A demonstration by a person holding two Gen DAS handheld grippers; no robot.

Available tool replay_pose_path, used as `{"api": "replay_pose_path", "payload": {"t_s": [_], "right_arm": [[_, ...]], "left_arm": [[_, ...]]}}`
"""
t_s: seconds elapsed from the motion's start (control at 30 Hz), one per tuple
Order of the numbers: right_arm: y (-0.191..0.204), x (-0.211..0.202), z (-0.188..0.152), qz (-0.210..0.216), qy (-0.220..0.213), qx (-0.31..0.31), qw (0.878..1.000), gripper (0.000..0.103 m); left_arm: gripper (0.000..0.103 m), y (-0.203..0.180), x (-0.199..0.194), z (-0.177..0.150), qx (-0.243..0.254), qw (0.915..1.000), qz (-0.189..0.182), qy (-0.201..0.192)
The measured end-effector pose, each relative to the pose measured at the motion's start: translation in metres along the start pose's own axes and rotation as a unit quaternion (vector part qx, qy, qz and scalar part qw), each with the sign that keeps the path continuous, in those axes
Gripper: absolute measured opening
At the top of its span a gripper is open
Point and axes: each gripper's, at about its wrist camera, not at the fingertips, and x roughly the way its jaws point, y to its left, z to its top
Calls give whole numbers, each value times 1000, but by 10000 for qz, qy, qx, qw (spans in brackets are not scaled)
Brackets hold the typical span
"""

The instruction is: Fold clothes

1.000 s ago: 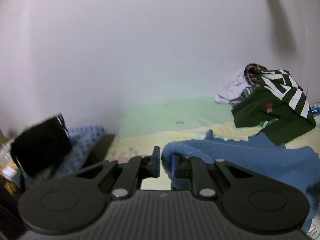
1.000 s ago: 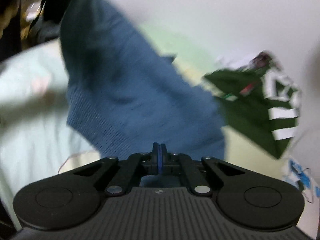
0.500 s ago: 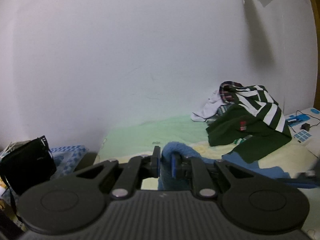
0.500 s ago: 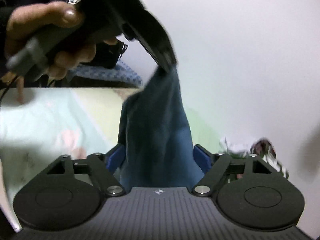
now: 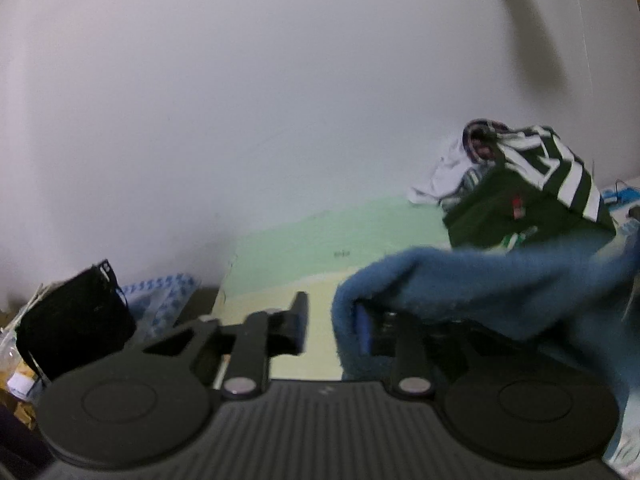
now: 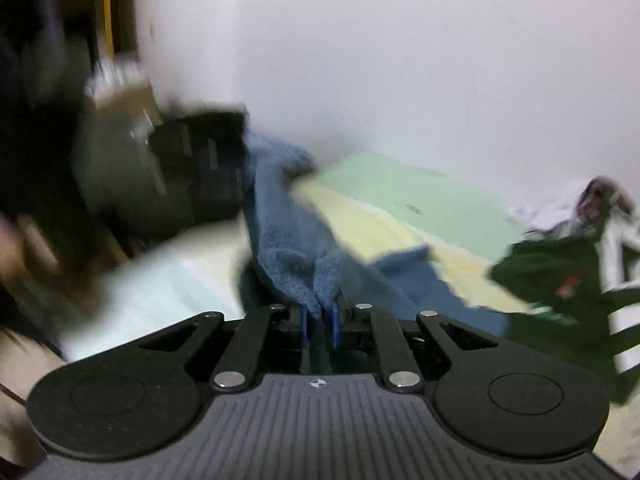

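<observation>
A blue knit garment (image 5: 480, 280) stretches between both grippers above the bed. In the left wrist view, my left gripper (image 5: 330, 324) has its jaws opening. A clear gap shows between them, and the cloth lies draped only over the right finger (image 5: 362, 328). In the right wrist view, the garment (image 6: 288, 248) runs down from a blurred dark shape at the upper left into my right gripper (image 6: 320, 320). The right gripper's jaws are closing, and a fold of the cloth is pinched between its blue pads.
A bed sheet (image 5: 312, 248) in pale green and yellow lies below, against a white wall. A pile of clothes topped by a dark green striped top (image 5: 532, 200) sits at the far right. A black bag (image 5: 72, 332) stands at the left. A person's blurred hand (image 6: 16, 240) shows at the left.
My left gripper's jaws have parted, leaving the blue cloth over one finger. My right gripper rose, went from wide open to closed on a fold, and now faces the bed and wall.
</observation>
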Motion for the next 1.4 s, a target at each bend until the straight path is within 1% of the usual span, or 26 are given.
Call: {"api": "replay_pose_path", "payload": {"t_s": [0.03, 0.07, 0.13, 0.17, 0.2, 0.23, 0.27, 0.33, 0.47, 0.5, 0.53, 0.57, 0.63, 0.7, 0.77, 0.8, 0.83, 0.87, 0.9, 0.93, 0.97, 1.0, 1.07, 1.17, 1.3, 1.4], "right_arm": [[-7, -8, 13, 163, -66, 278, 9995, 11], [-16, -14, 25, 358, -138, 584, 9976, 11], [-31, -25, 48, 762, -280, 1141, 9902, 11], [-35, -28, 57, 931, -348, 1312, 9864, 11], [-39, -32, 67, 1099, -415, 1483, 9819, 11], [-39, -34, 75, 1213, -479, 1558, 9791, 11], [-36, -36, 82, 1249, -537, 1494, 9794, 11], [-30, -36, 93, 1296, -689, 1452, 9785, 11], [-25, -33, 110, 1385, -1009, 1557, 9728, 11], [-26, -31, 111, 1406, -1050, 1644, 9707, 11], [-27, -29, 111, 1414, -1057, 1700, 9695, 11], [-28, -25, 110, 1405, -1036, 1722, 9695, 11], [-28, -21, 107, 1399, -997, 1792, 9687, 11], [-27, -20, 105, 1410, -1008, 1891, 9665, 11], [-28, -20, 104, 1433, -1035, 1964, 9645, 11], [-29, -22, 104, 1416, -1049, 1969, 9645, 11], [-30, -25, 103, 1391, -1062, 1967, 9647, 11], [-32, -28, 102, 1361, -1078, 1956, 9652, 11], [-33, -31, 100, 1323, -1096, 1931, 9660, 11], [-35, -34, 99, 1275, -1117, 1912, 9668, 11], [-37, -38, 97, 1202, -1148, 1907, 9675, 11], [-41, -42, 95, 1115, -1187, 1908, 9680, 11], [-51, -52, 90, 899, -1316, 1943, 9679, 11], [-70, -71, 84, 567, -1559, 2070, 9642, 11], [-97, -95, 75, 294, -1870, 2413, 9518, 11], [-110, -106, 69, 63, -2020, 2599, 9443, 11]], "left_arm": [[47, 1, -4, -5, 8, 10000, -55, -32], [53, 0, -12, -9, 6, 9999, -116, -125], [77, 0, -28, -17, 47, 9994, -149, -312], [81, 0, -38, -21, 49, 9990, -163, -418], [83, 1, -46, -25, 0, 9986, -200, -482], [83, 3, -54, -28, -101, 9983, -276, -512], [82, 4, -64, -30, -225, 9975, -417, -523], [77, 3, -80, -36, -328, 9961, -610, -538], [77, -12, -103, -61, -400, 9919, -1154, -341], [80, -18, -106, -68, -394, 9909, -1258, -268], [86, -22, -103, -73, -458, 9900, -1322, -187], [90, -26, -101, -78, -525, 9889, -1385, -105], [94, -34, -91, -86, -725, 9850, -1563, 37], [95, -42, -75, -89, -955, 9799, -1746, 161], [91, -55, -57, -91, -1024, 9766, -1865, 321], [82, -61, -49, -91, -989, 9760, -1903, 380], [67, -70, -45, -89, -923, 9759, -1942, 379], [58, -77, -41, -87, -863, 9766, -1927, 403], [42, -84, -37, -84, -803, 9774, -1910, 428], [21, -86, -31, -81, -778, 9781, -1871, 470], [7, -85, -29, -79, -852, 9776, -1863, 481], [4, -84, -27, -77, -928, 9770, -1855, 490], [4, -82, -24, -72, -1082, 9756, -1839, 509], [3, -69, -35, -63, -1242, 9777, -1661, 335], [3, -46, -58, -36, -1474, 9787, -1419, -192], [3, -23, -70, -19, -1620, 9770, -1295, -489]]}}
